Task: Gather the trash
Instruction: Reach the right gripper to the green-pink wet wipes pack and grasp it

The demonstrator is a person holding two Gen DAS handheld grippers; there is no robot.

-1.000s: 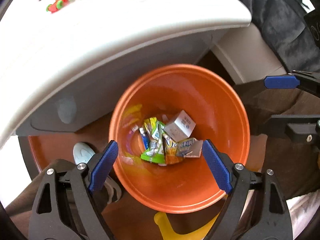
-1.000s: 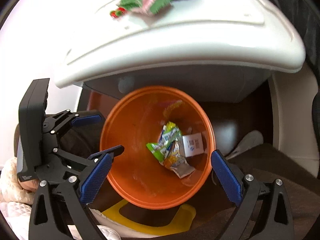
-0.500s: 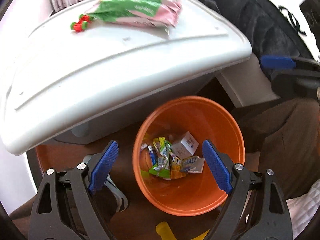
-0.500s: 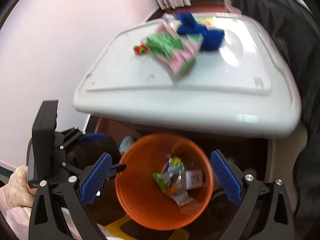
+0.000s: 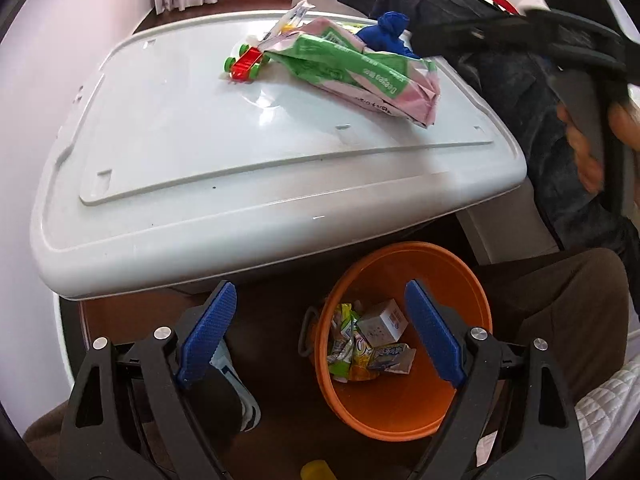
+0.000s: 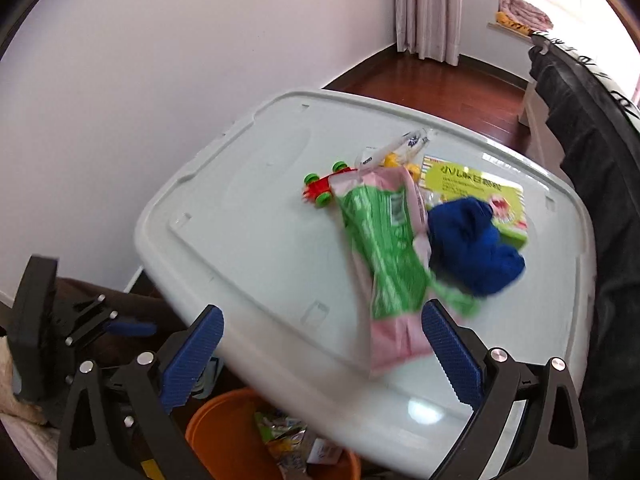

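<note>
An orange bin point(image 5: 472, 288) stands on the floor below the white lid's front edge and holds several wrappers point(image 5: 352, 350) and a small white box point(image 5: 382, 324). It also shows in the right wrist view point(image 6: 216, 432). On the white lid point(image 5: 200, 140) lies a green and pink wrapper point(image 5: 352, 68), seen also in the right wrist view point(image 6: 384, 248). My left gripper point(image 5: 320, 336) is open and empty above the bin's left side. My right gripper point(image 6: 320, 356) is open and empty over the lid's near edge, just short of the wrapper.
On the lid point(image 6: 248, 200) are a red and green toy car point(image 6: 320, 190), a blue cloth point(image 6: 472, 244), a yellow-green card point(image 6: 472, 184) and a clear wrapper point(image 6: 396, 146). A dark blanket point(image 6: 600, 160) hangs at the right. A white wall point(image 6: 120, 80) is on the left.
Both grippers have risen and tilted up from over the bin. The right one now faces the lid top and its wrapper; the left still looks down on the bin.
</note>
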